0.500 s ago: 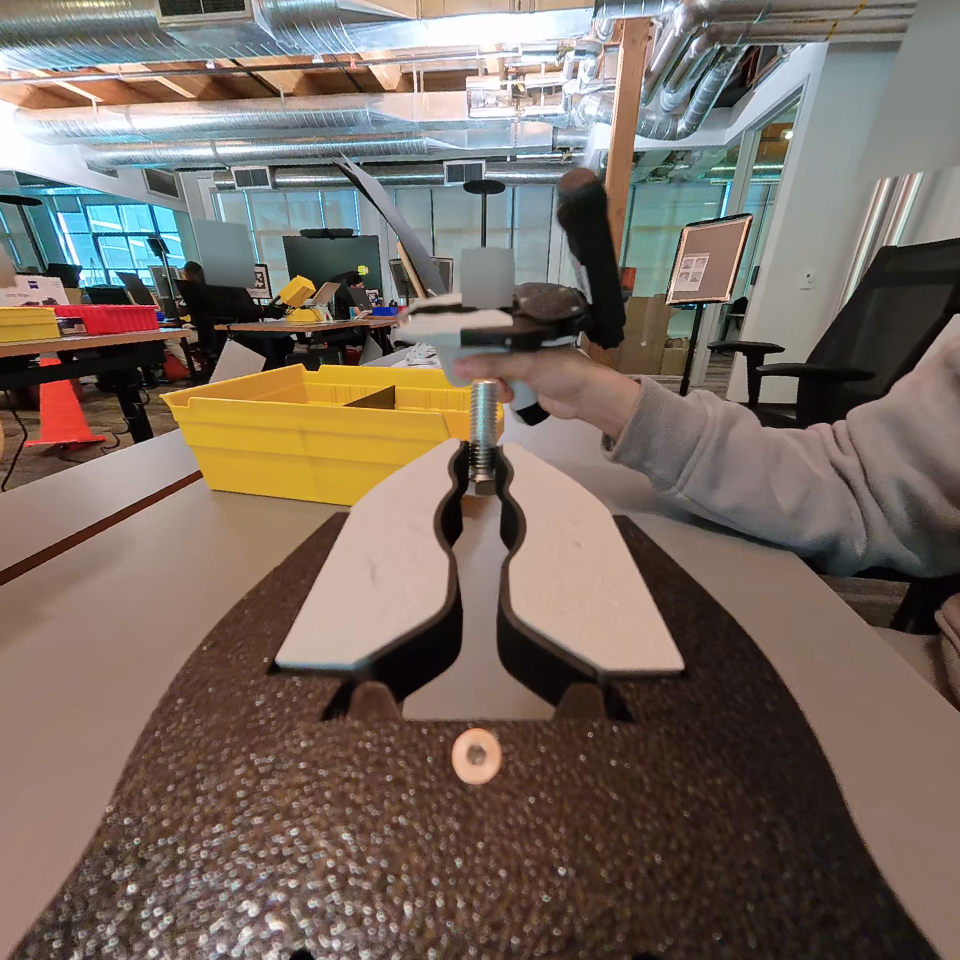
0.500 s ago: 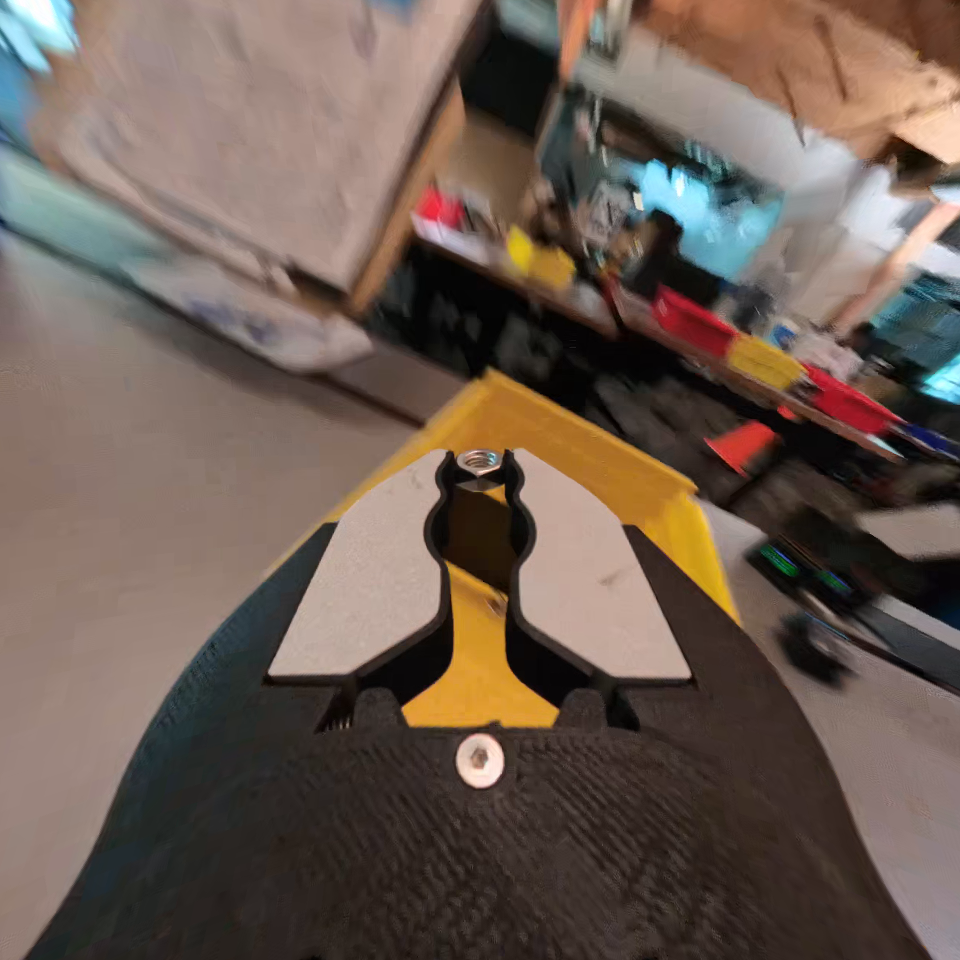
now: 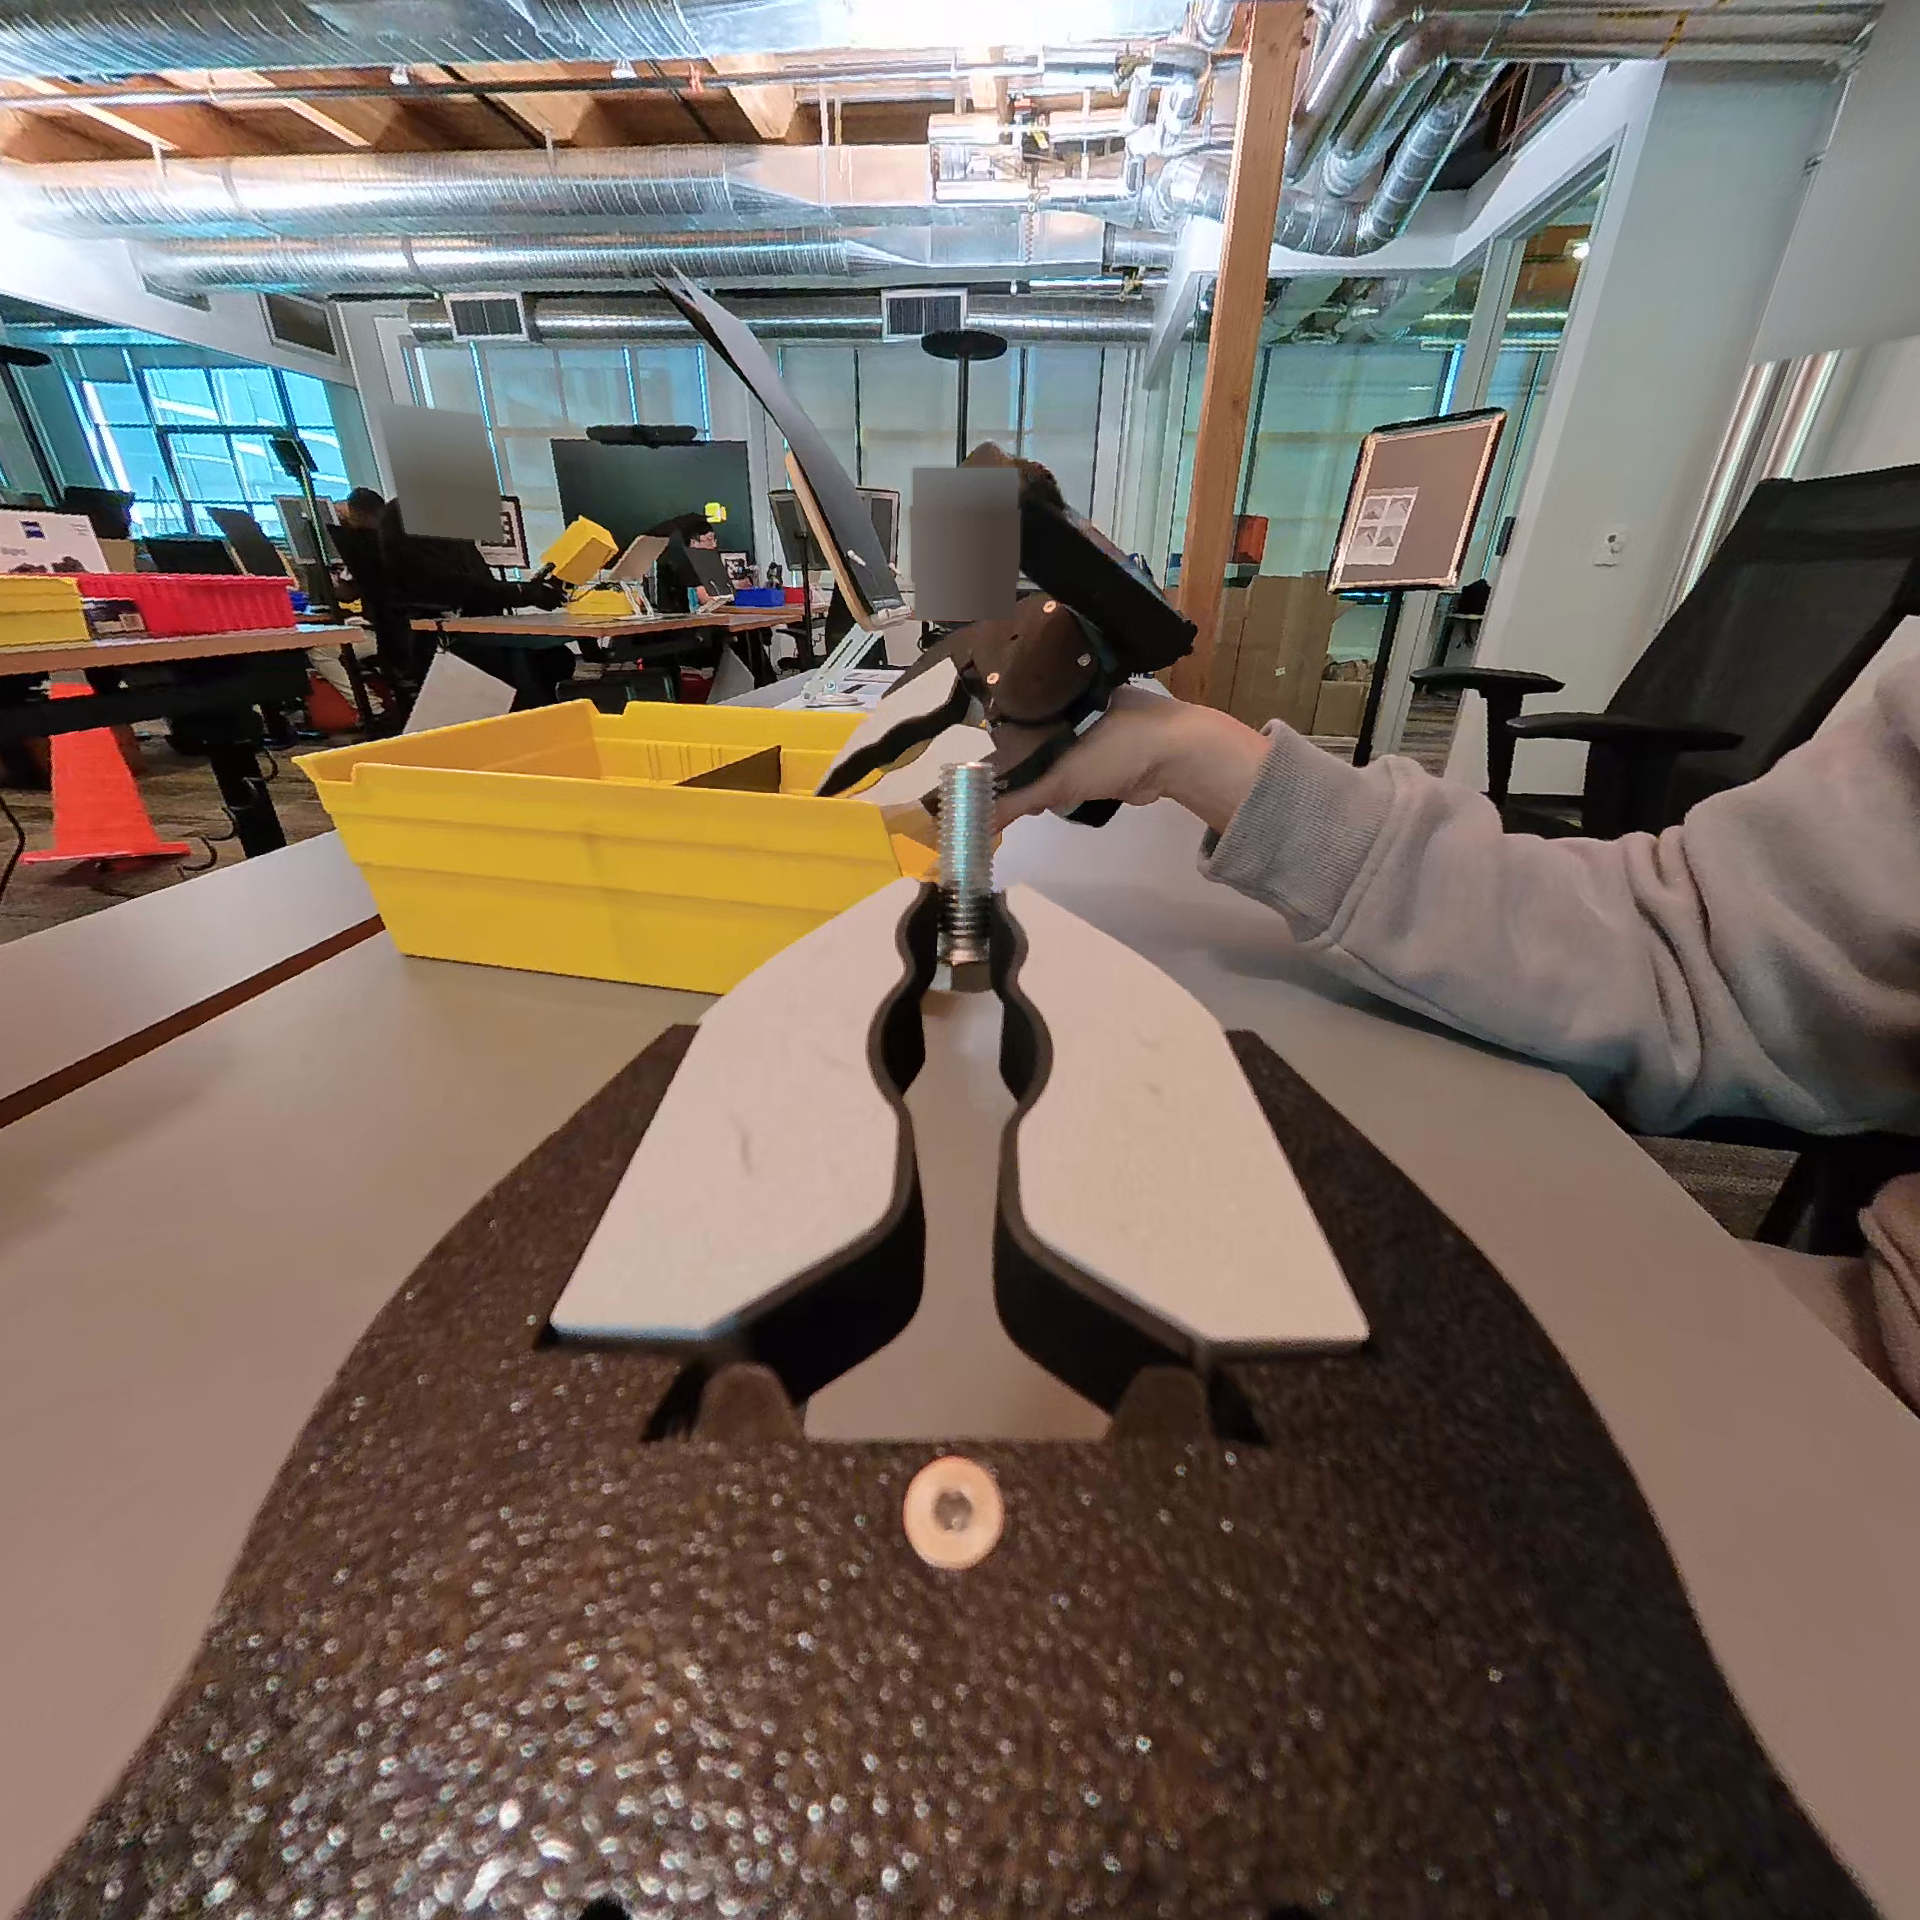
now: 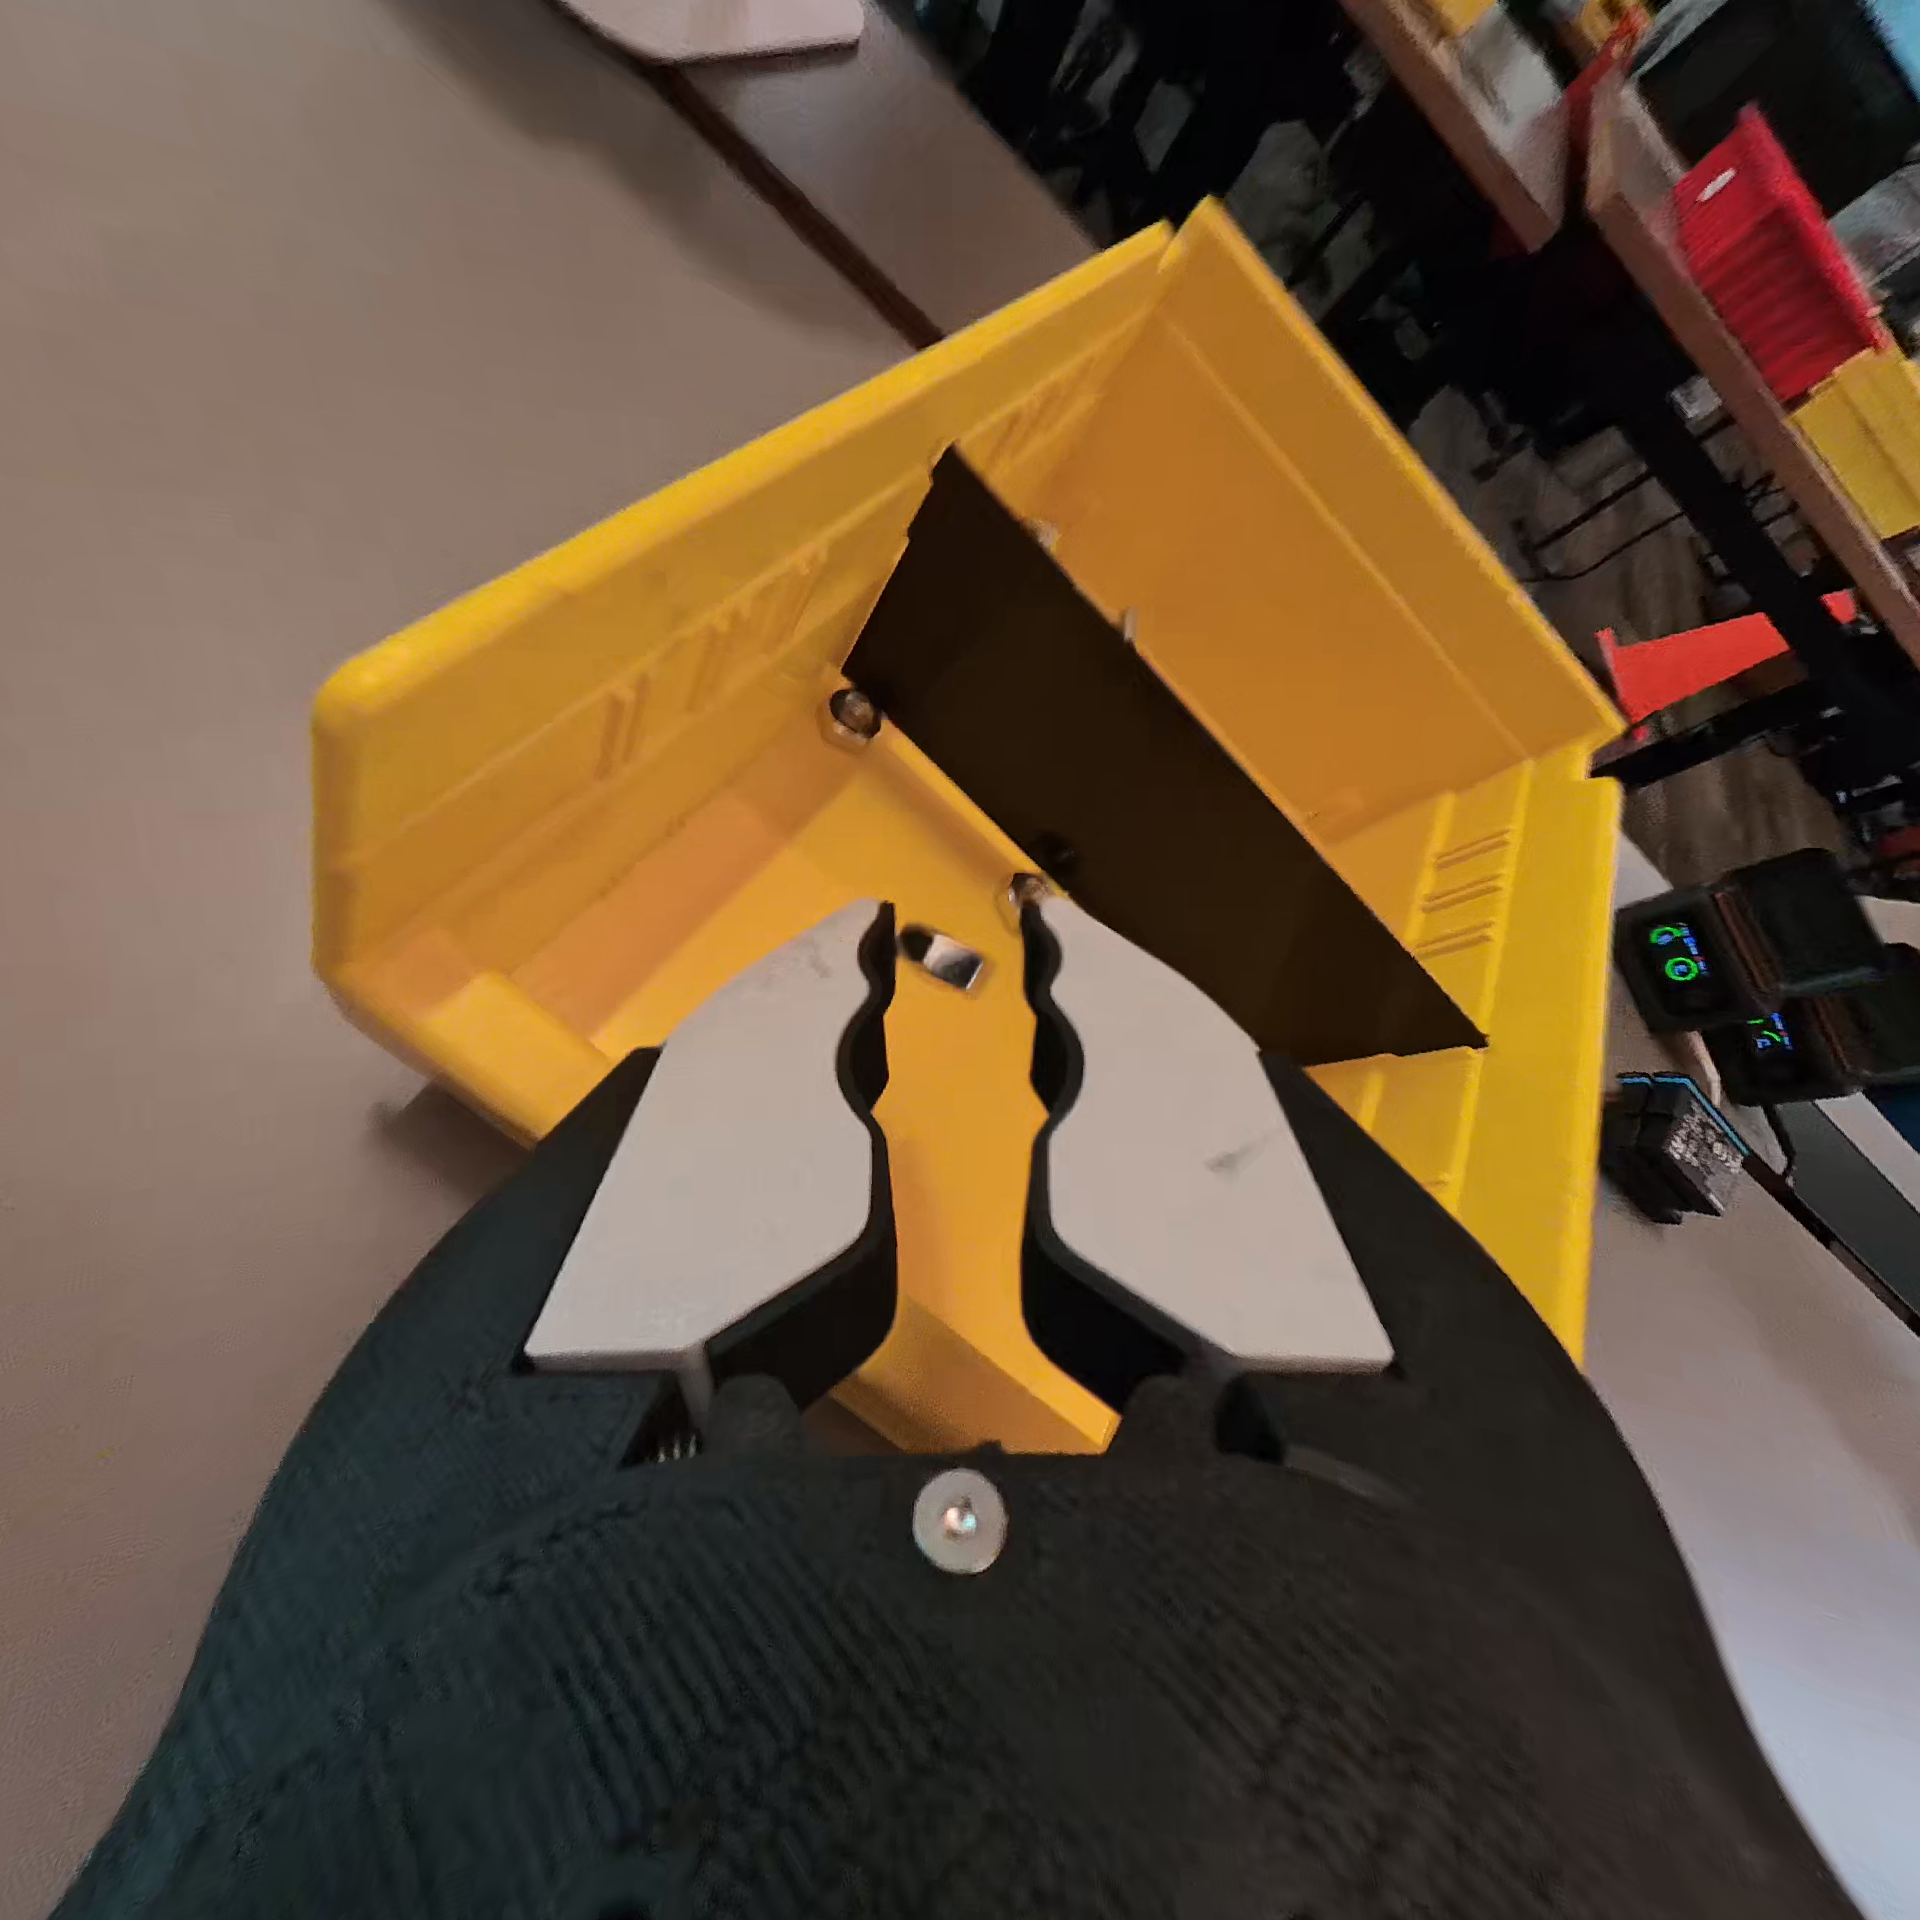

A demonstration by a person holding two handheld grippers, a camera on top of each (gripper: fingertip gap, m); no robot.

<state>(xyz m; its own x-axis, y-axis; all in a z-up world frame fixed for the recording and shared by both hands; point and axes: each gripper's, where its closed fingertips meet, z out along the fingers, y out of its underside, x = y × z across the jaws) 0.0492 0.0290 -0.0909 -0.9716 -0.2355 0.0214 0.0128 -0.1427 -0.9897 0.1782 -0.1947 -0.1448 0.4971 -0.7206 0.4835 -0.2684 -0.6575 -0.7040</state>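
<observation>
On the grey table: a yellow bin [image 3: 623,842] with a black divider [image 4: 1122,790] stands just ahead of both grippers.
Left gripper: the left gripper [image 3: 964,935] is clamped on a silver bolt [image 3: 966,831], which stands upright with its hex head down between the fingertips and its thread rising above them.
Right gripper: the right gripper [image 4: 956,935] points down into the bin with its fingers apart; a small silver nut [image 4: 943,958] shows between the tips, touching neither pad.
Loose parts: two more small metal pieces [image 4: 854,712] lie on the bin floor beside the divider.
Change, left: the bolt stays gripped as half a second ago; the hand [image 3: 1143,748] with the other gripper has tipped from level to nose-down over the bin.
Change, right: earlier the fingers pinched the nut at their tips; now they have parted and the nut is free.
Writing: a framed board [image 3: 1418,499] on a stand carries a sheet, and small screens [image 4: 1683,961] glow green, but none can be read.
</observation>
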